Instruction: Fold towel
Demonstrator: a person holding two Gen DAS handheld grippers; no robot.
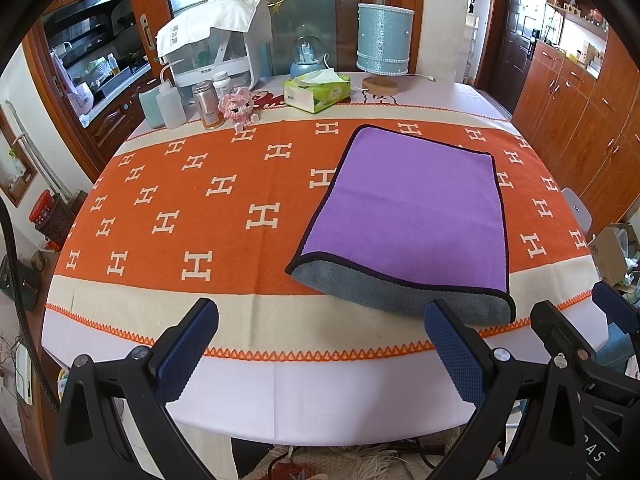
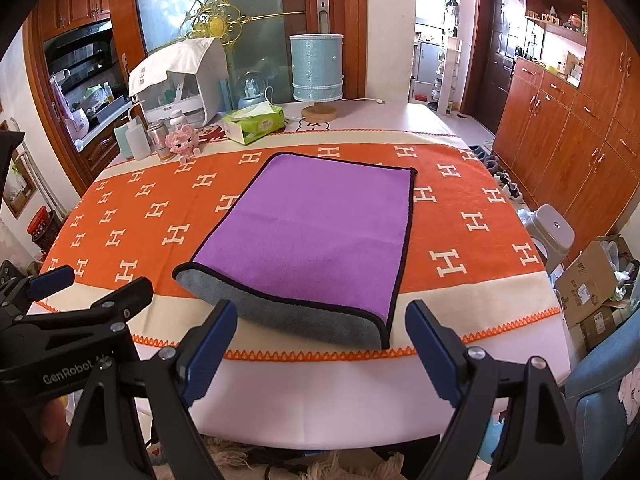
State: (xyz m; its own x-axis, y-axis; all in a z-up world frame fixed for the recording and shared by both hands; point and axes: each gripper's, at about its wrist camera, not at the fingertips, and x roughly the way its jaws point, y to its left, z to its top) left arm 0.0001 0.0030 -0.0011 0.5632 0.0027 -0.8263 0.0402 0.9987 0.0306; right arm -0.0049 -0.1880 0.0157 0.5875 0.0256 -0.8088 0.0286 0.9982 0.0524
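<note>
A purple towel with a black hem lies folded flat on the orange patterned table cover; its grey underside shows along the near edge. My left gripper is open and empty, near the table's front edge, left of the towel's near edge. The right gripper's fingers show at the right of the left wrist view. In the right wrist view the towel lies straight ahead, and my right gripper is open and empty just before its grey near edge. The left gripper's fingers show at the left.
At the table's far side stand a tissue box, a blue lamp, a snow globe, a white appliance, several bottles and a pink toy. Wooden cabinets, a grey stool and cardboard boxes are at the right.
</note>
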